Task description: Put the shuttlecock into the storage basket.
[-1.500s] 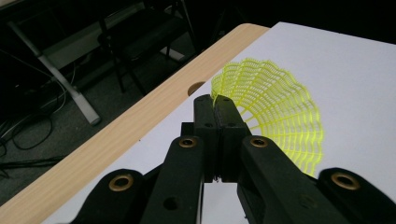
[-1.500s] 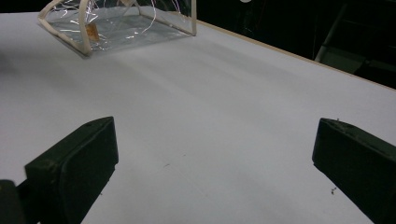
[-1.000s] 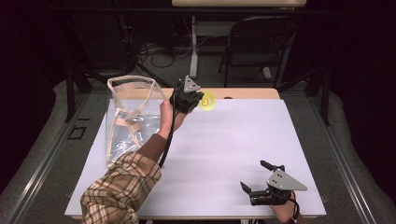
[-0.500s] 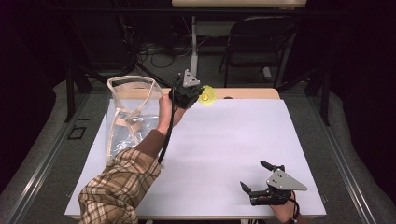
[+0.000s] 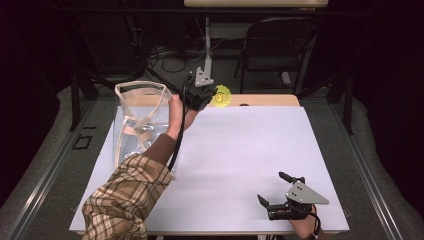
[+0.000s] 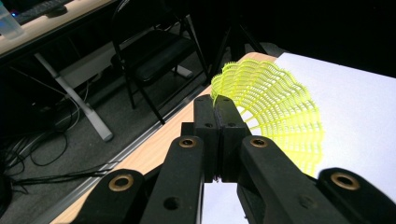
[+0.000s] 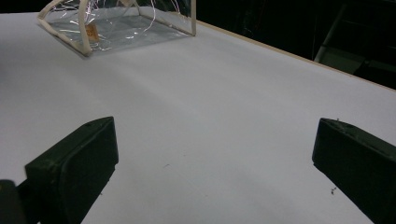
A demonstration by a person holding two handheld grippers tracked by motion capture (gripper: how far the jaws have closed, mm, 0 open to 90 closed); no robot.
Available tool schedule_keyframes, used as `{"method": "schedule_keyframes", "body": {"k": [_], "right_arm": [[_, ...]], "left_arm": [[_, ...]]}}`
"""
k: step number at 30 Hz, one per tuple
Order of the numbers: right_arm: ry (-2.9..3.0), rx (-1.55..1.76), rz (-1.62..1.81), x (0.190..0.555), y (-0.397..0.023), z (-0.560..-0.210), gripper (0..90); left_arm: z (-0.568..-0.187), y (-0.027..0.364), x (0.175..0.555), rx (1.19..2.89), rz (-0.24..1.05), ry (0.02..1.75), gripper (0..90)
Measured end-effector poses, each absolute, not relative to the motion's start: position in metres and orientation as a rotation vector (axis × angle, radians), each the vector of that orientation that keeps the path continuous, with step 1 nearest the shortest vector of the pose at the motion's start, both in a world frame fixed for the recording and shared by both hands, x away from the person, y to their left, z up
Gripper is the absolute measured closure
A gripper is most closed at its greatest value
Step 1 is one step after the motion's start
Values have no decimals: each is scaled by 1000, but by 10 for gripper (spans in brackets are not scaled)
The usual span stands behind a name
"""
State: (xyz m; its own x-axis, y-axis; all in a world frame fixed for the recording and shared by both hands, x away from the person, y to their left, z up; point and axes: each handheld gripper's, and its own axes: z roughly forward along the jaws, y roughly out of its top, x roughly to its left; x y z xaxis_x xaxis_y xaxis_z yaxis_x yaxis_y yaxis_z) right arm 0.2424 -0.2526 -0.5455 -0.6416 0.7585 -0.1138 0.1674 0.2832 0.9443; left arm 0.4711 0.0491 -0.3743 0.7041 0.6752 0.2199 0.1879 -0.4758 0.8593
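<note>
A yellow plastic shuttlecock [image 5: 221, 96] hangs above the table's far edge, held by my left gripper [image 5: 207, 95]. In the left gripper view the jaws are shut on the rim of the shuttlecock's mesh skirt [image 6: 275, 112]. A clear plastic bag with cream straps [image 5: 141, 117] stands open at the table's far left, just left of that hand; it lies at top left [image 7: 119, 25] in the right gripper view. My right gripper [image 5: 272, 190] rests open near the front right of the white table [image 5: 250, 145], nothing between its fingers [image 7: 74, 163].
A wooden strip [image 5: 265, 100] runs along the table's far edge. Behind the table are a black folding chair [image 5: 280, 45], a white stand leg [image 5: 207, 47] and cables on the floor. A plaid sleeve [image 5: 127, 200] crosses the front left.
My left gripper has lifted slightly and moved farther back with the shuttlecock. The right gripper has stayed put.
</note>
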Motion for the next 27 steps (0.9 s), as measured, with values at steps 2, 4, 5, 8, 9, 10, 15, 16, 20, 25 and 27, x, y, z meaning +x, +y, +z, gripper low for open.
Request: {"method": "schedule_keyframes", "body": {"k": [2, 4, 5, 8, 9, 10, 15, 16, 20, 25, 27], "right_arm": [[1996, 826, 1367, 242, -253, -545, 0], [1996, 828, 1366, 242, -253, -546, 0], [1996, 827, 1366, 242, -253, -546, 0], [1995, 828, 1368, 242, -252, -545, 0], [1995, 827, 1368, 242, -252, -545, 0], [1995, 827, 1368, 242, -252, -546, 0], [1995, 828, 1367, 242, -252, -545, 0], [1995, 827, 1367, 242, -252, -545, 0], [1997, 826, 1364, 242, -252, -546, 0], [1997, 834, 1367, 242, -252, -546, 0], [1998, 833, 1367, 242, -252, -546, 0]], "left_arm": [[-372, 49, 471, 2015, 695, 663, 896], [-370, 50, 471, 2015, 700, 662, 896], [-369, 50, 472, 2016, 701, 660, 896], [-367, 51, 472, 2009, 705, 663, 896], [-365, 51, 472, 2009, 707, 663, 896], [-364, 51, 472, 2009, 709, 663, 896], [-359, 54, 473, 2005, 716, 664, 896], [-358, 54, 473, 2004, 719, 666, 896], [-355, 58, 474, 1993, 723, 674, 896], [-351, 64, 475, 1983, 732, 681, 896], [-349, 67, 475, 1976, 733, 688, 896]]}}
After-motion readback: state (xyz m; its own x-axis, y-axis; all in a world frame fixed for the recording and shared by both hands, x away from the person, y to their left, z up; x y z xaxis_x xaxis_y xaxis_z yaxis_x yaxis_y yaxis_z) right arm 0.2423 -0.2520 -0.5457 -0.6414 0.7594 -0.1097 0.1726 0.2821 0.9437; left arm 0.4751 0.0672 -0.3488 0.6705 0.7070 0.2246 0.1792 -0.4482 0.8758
